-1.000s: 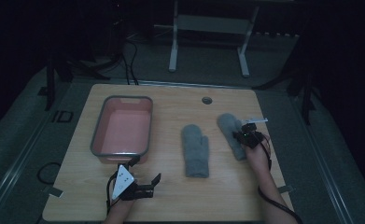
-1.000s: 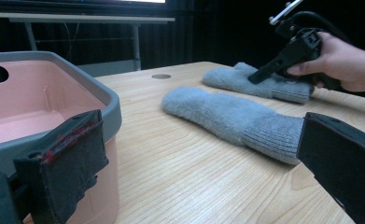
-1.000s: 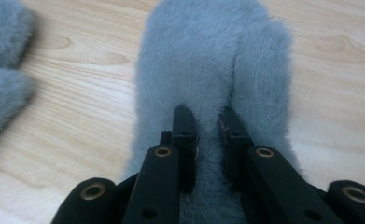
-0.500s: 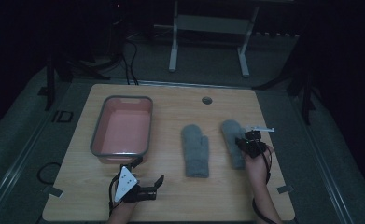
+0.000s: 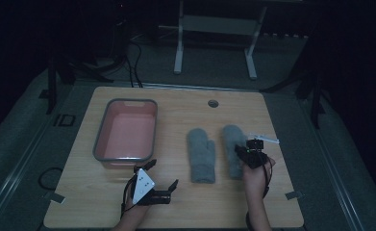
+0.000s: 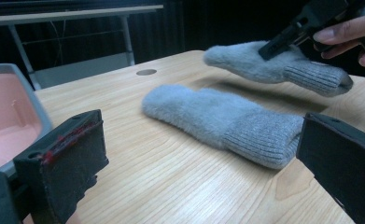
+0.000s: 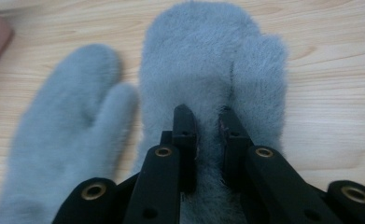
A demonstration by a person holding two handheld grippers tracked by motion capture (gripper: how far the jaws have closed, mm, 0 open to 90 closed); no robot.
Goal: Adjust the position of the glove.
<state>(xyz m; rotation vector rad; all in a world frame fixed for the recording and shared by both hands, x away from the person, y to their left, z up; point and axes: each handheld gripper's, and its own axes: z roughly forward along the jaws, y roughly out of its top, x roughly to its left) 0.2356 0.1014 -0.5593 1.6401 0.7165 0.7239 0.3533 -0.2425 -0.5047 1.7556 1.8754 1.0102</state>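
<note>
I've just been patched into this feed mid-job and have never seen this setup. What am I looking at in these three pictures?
There is no robot here: a person holds a pair of handheld tongs in each hand. The high view looks down on a wooden table. On it sit a pink tray and two grey mittens. The other two pictures come from cameras riding on the tongs, looking along their black jaws. The left tongs rest open near the tray, holding nothing. The right tongs are pinched on the right mitten, which the left gripper view shows raised off the wood. The left mitten lies flat.
</note>
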